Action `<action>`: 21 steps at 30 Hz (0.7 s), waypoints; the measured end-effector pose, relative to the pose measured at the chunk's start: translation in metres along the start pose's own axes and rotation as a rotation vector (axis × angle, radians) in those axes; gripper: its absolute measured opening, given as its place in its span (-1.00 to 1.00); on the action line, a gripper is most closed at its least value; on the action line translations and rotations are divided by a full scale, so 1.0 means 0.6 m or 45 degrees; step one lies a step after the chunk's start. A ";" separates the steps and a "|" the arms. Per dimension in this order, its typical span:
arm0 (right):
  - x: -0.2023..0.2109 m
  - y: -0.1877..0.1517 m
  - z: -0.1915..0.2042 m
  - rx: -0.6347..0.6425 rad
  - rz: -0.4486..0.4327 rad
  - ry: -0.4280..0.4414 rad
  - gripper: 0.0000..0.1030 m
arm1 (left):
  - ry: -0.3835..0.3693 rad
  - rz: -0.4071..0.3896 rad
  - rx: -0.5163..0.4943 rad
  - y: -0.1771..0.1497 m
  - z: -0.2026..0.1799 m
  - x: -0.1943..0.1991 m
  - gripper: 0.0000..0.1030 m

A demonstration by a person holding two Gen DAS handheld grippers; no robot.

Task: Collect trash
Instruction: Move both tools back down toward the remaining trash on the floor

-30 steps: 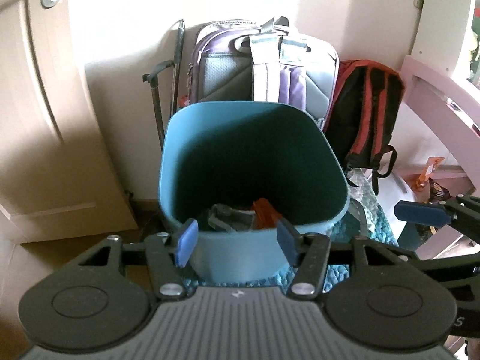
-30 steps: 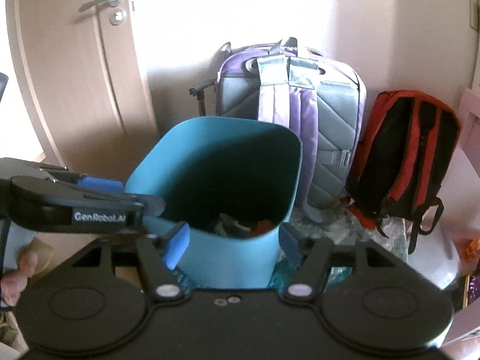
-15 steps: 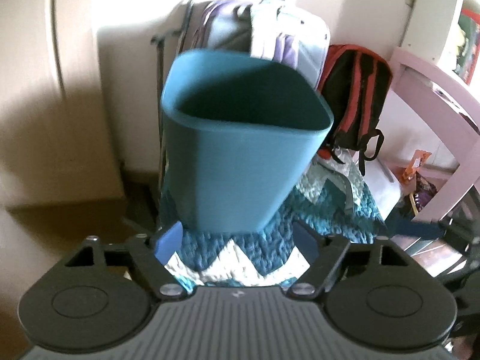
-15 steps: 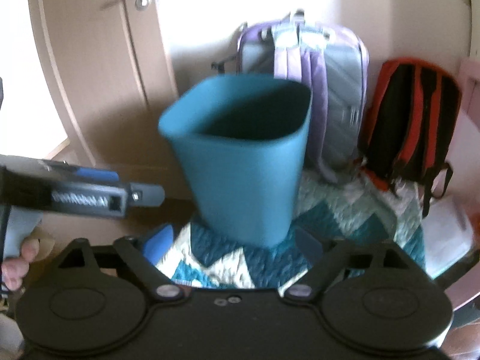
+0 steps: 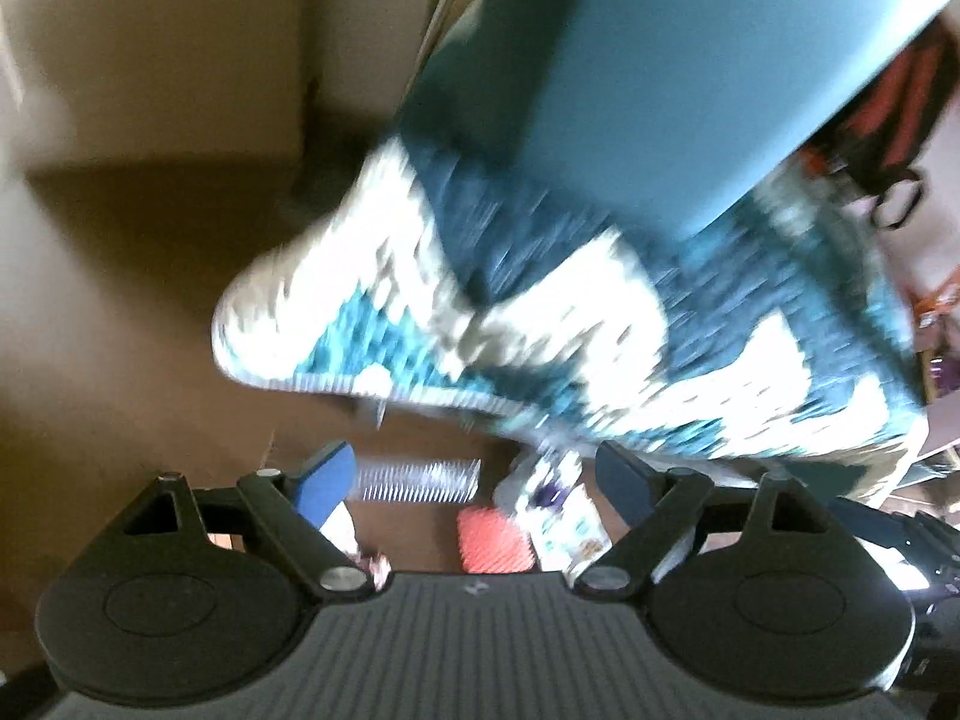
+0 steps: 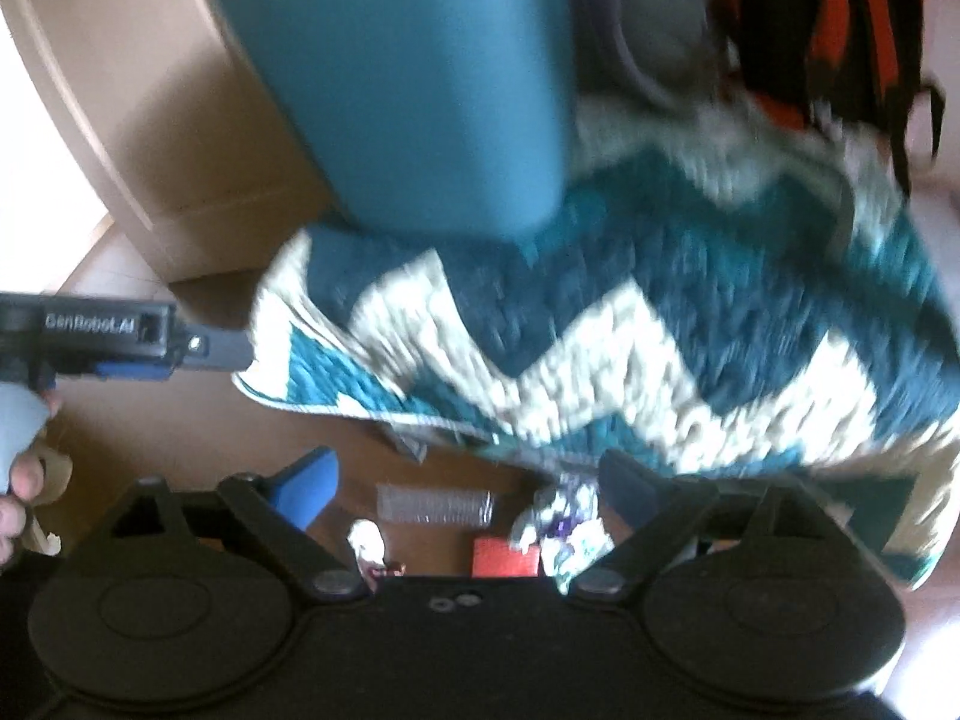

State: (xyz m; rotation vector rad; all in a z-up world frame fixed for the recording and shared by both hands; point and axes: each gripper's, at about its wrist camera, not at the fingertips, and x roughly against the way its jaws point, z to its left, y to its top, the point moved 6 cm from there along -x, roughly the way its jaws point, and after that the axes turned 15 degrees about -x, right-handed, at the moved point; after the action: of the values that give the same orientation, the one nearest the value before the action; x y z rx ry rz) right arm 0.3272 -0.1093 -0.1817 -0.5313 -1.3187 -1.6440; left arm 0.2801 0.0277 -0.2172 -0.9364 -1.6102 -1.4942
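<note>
Brown floor (image 5: 120,312) below, beige door (image 6: 198,138) behind, chevron rug (image 5: 600,324) in teal and white spread between; teal bin (image 5: 660,60) standing on the rug's far part, backpacks behind it.

Beyond the rug's near edge, on bare floor: a clear ribbed roller-like piece (image 5: 417,480), a red ridged scrap (image 5: 495,543), a crumpled printed wrapper (image 5: 564,516), a small pale bit (image 6: 366,540); all well apart from the bin.

Left gripper (image 5: 474,480) spread wide and empty, pointed down over the litter; right gripper (image 6: 465,480) likewise wide and empty, over the same cluster.

Heavy blur in both views; hard to judge exact aim.

Probable snags: both grippers crowding one small patch and colliding; thin wrapper lying flat and slipping between pads; roller likely rolling off when nudged; rug fringe caught along with a scrap.
</note>
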 end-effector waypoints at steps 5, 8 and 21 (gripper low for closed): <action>-0.117 -0.048 -0.070 -0.074 0.132 -0.075 0.81 | 0.023 0.175 0.117 -0.075 0.044 -0.134 0.71; -0.181 -0.071 -0.106 -0.081 0.199 -0.106 0.80 | 0.044 0.277 0.168 -0.112 0.061 -0.204 0.71; -0.405 -0.167 -0.210 -0.037 0.484 -0.207 0.69 | 0.121 0.644 0.306 -0.241 0.106 -0.435 0.71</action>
State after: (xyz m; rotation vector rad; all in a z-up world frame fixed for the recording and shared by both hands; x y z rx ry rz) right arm 0.3831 -0.1310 -0.4668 -0.8906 -1.2210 -1.3279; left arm 0.2705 0.0755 -0.5186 -1.0221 -1.3203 -0.9602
